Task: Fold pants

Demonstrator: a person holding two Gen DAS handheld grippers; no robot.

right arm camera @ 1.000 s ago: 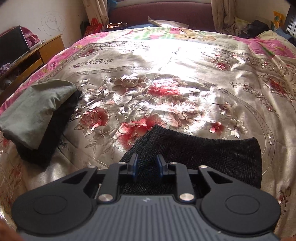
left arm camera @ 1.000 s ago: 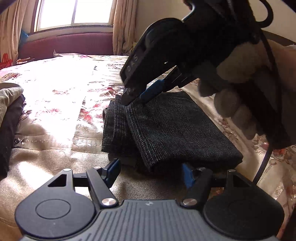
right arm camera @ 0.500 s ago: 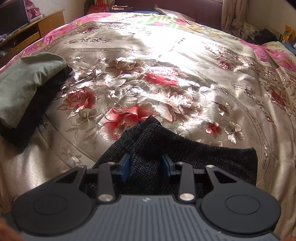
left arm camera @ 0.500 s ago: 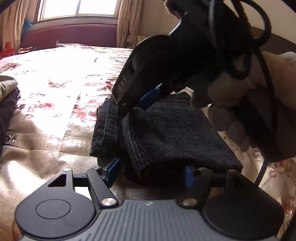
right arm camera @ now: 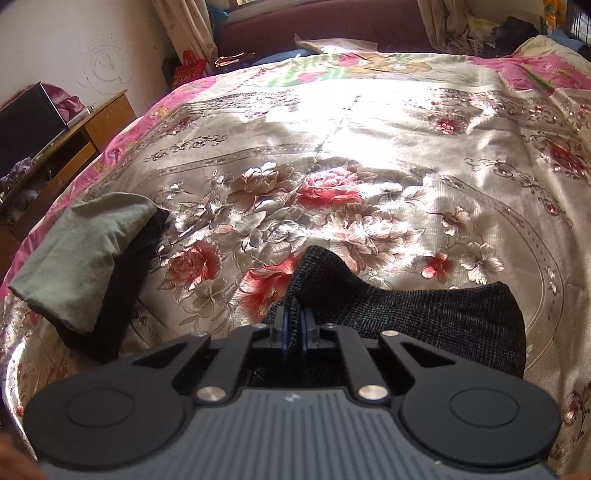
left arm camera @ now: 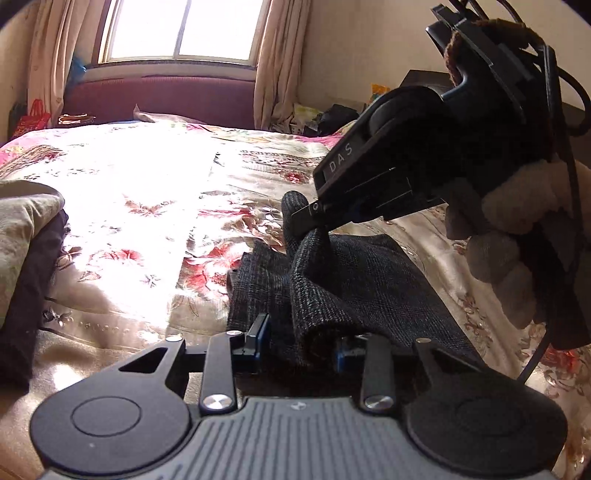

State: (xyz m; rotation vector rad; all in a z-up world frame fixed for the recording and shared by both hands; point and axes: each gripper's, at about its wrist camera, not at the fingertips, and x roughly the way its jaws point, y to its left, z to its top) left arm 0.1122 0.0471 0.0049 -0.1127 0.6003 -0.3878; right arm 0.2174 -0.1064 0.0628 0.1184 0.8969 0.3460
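One pair of dark grey woven pants [left arm camera: 354,280] lies folded into a thick bundle on the bed, on its shiny floral bedspread [left arm camera: 147,206], with one corner pulled up off the pile into a peak. The right gripper [right arm camera: 294,325] has its jaws pressed together on that raised corner, the cloth pinched between the blue pads [right arm camera: 283,326]; in the left wrist view the same gripper [left arm camera: 308,218] comes in from the upper right, held by a gloved right hand [left arm camera: 509,236], and the fabric drapes down from its tip to the rest of the bundle. The left gripper [left arm camera: 301,345] sits low at the near edge of the pants with its jaws spread wide, one blue pad on each side of the rolled near fold, the fabric lying between them but not clamped. To the left on the bedspread, well apart from the pants, rests a stack of folded clothes [right arm camera: 85,258], a pale grey-green piece on top of a black one. Beyond the bed stand a maroon headboard [left arm camera: 159,99], cream curtains [left arm camera: 277,62] and a bright window [left arm camera: 181,29]; a wooden desk [right arm camera: 74,133] stands by the wall.
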